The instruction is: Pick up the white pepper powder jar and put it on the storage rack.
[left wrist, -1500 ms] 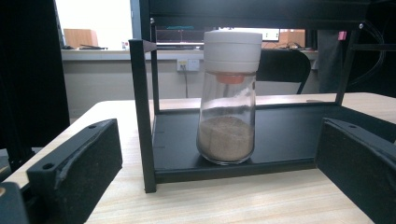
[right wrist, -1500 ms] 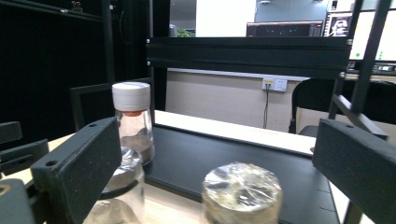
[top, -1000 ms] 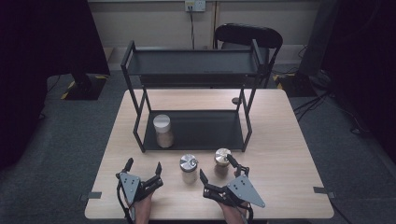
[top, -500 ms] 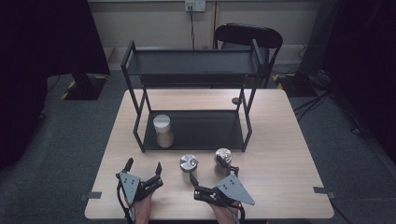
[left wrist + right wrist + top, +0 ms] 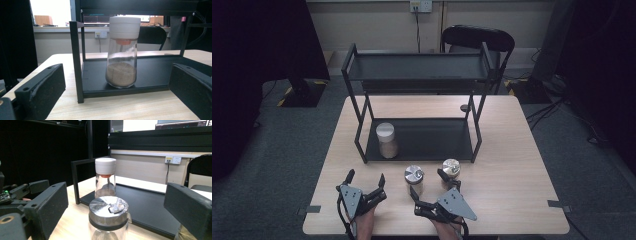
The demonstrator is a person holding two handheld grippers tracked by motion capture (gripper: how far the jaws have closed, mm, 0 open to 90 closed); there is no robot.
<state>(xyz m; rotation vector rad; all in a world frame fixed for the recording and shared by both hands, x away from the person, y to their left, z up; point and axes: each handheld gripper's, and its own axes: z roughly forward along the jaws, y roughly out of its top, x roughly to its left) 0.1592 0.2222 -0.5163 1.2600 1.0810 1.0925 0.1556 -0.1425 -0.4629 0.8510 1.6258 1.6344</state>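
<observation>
We see a glass jar [image 5: 414, 178] with a shiny metal lid standing upright on the desk [image 5: 512, 165], near its front edge. A second metal-lidded jar [image 5: 451, 169] stands upright just to its right, apart from it.

Three glass jars are here, two with shiny metal lids [image 5: 414, 175] [image 5: 451, 166] on the pale wooden counter [image 5: 512, 165] and one with a white lid [image 5: 386, 139] on the one black two-tier metal rack [image 5: 422, 75], beside one black chair [image 5: 477, 37] and two black claws [image 5: 364, 179] [image 5: 427, 181].
</observation>
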